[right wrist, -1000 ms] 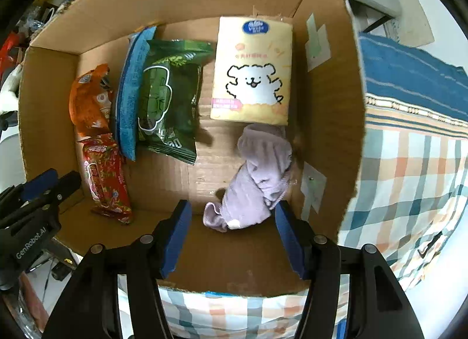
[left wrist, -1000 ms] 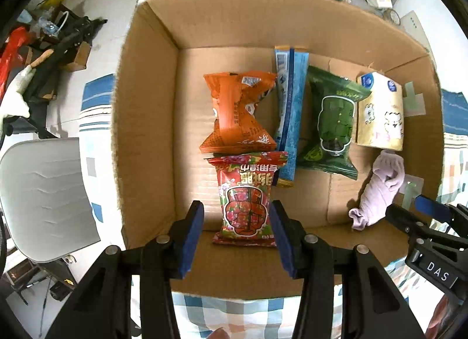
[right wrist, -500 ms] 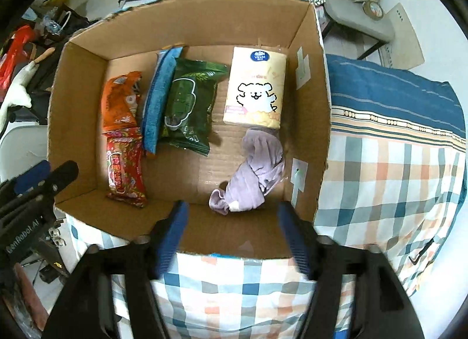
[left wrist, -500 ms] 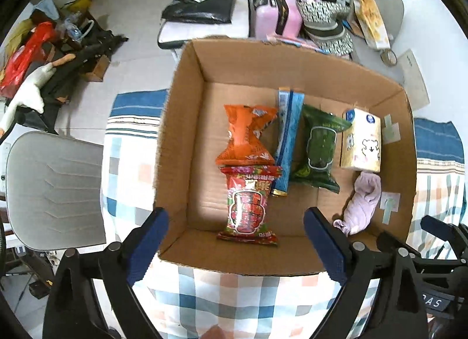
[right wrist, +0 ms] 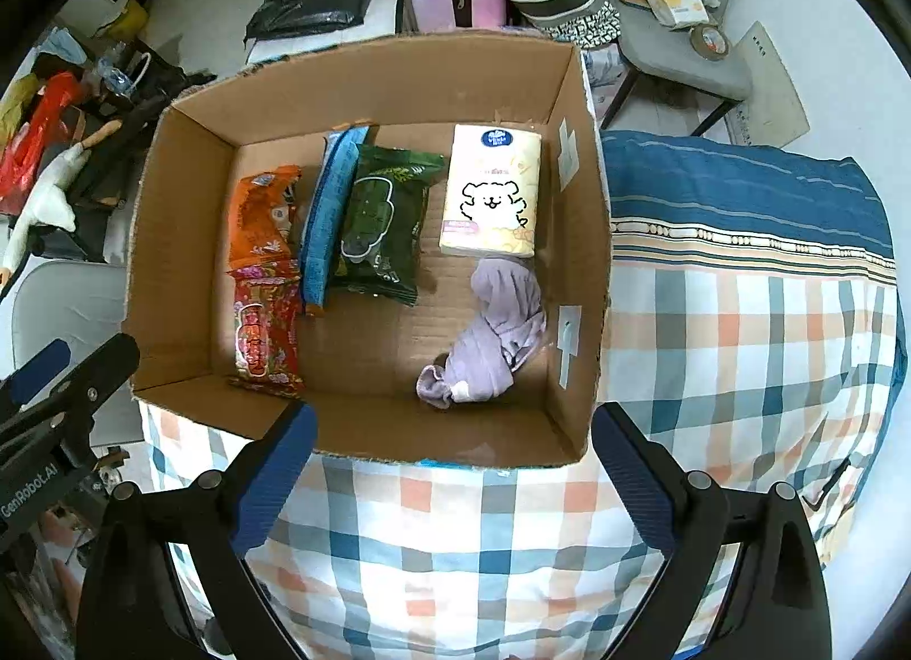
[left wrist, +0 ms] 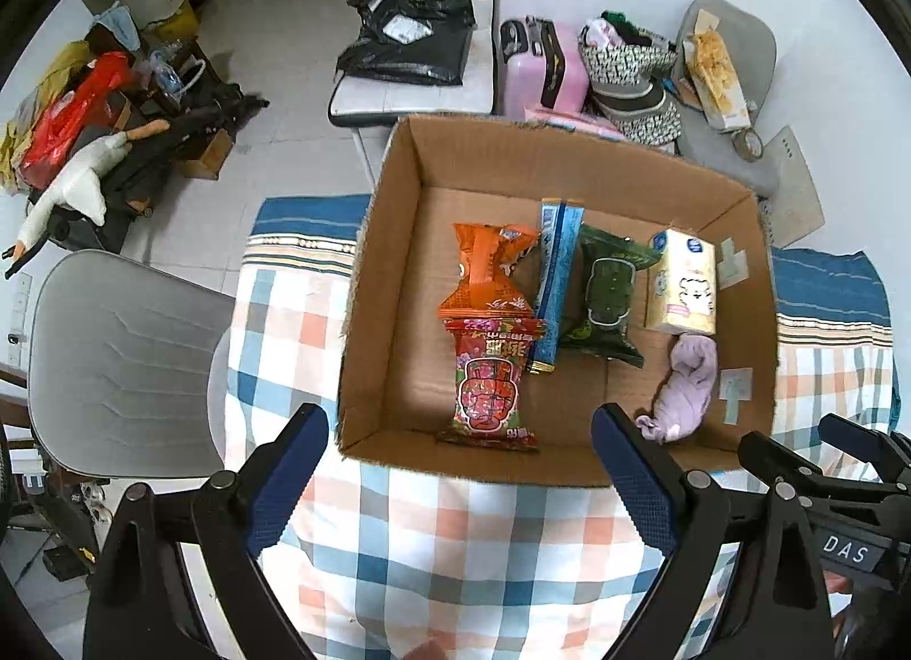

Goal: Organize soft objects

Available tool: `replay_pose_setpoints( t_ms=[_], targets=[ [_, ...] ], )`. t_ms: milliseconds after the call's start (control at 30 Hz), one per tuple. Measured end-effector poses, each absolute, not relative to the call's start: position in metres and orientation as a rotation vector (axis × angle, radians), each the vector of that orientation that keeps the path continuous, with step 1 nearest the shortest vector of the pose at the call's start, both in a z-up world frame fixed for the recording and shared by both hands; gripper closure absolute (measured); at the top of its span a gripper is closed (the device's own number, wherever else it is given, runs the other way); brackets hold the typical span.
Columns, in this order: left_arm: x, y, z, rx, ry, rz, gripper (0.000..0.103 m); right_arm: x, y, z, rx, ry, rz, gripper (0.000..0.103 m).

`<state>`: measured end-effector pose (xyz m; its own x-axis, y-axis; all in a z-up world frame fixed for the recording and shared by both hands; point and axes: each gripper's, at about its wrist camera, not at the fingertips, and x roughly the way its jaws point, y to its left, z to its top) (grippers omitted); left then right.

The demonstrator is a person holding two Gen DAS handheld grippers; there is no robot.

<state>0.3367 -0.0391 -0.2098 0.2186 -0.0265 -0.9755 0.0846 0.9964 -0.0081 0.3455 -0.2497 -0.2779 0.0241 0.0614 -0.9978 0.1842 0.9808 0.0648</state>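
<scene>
On the checked cloth [left wrist: 455, 546]: a cardboard box [left wrist: 376, 318] is sitting with its top open, holding every soft item.
Box, left side: an orange packet [left wrist: 489, 278] is lying at the back, with a red packet [left wrist: 492, 381] in front of it, their ends overlapping.
Box, middle: a blue packet [left wrist: 555, 273] is leaning on edge beside a green packet [left wrist: 606, 298] (the two are touching).
Box, right side: a cream tissue pack [right wrist: 492, 193] is lying flat, and a crumpled lilac sock [right wrist: 489, 341] is resting just in front of it.
Left gripper [left wrist: 461, 478]: hovering above the box's near wall, fingers spread wide, gripping nothing.
Right gripper [right wrist: 452, 480]: hovering likewise, fingers spread wide, gripping nothing.
</scene>
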Motion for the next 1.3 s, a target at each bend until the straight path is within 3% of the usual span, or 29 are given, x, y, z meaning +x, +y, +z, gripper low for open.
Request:
replay_pose_setpoints(
  t_ms=[767,1300],
  targets=[
    [0.194,-0.026,-0.058,0.034,1.041,-0.068,0.008,0.221,-0.227,-0.119,0.146,1.237,-0.018,0.004],
    [0.123,-0.021,0.001,0.036,0.950,-0.084,0.008,0.123,-0.227,-0.022,0.172,1.068,-0.001,0.004]
  ],
)
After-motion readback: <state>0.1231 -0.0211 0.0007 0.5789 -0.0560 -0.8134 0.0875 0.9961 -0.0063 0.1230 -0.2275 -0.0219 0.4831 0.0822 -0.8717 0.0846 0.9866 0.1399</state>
